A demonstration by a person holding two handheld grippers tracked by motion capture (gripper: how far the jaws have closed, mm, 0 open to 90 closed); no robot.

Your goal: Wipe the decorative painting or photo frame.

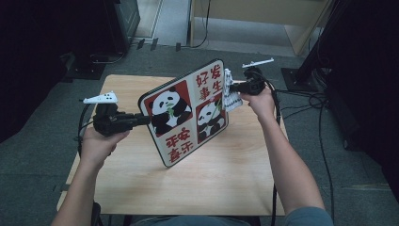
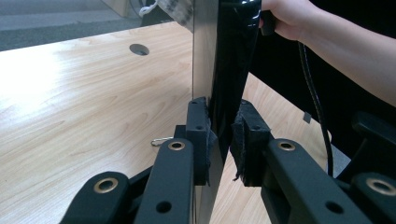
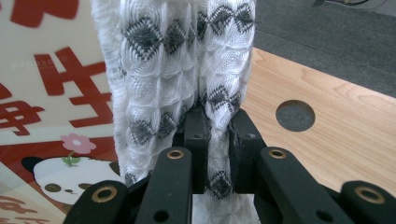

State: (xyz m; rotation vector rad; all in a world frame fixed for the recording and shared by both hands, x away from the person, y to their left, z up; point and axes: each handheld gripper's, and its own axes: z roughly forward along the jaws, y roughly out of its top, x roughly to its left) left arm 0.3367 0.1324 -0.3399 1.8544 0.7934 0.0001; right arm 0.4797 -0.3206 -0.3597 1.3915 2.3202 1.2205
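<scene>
Panda board (image 1: pixel 186 113) tilted above desk (image 1: pixel 235 179), left gripper (image 1: pixel 141 120) jaws clamping its edge, right gripper (image 1: pixel 234 88) jaws pinching white patterned cloth (image 1: pixel 230 94) against it.

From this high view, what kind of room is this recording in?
Probably an office or lab workspace: a small wooden desk with a cable hole, grey carpet floor, and cables trailing beside dark equipment stands.

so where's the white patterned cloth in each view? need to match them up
High view: white patterned cloth sits right of centre, at the panda board's right edge, clamped in the right gripper.
Left gripper view: a scrap of it at the top edge, left of the board's edge.
Right gripper view: it runs down the centre between the jaws.
Shared landmark: the panda board, edge-on in the left gripper view.
</scene>
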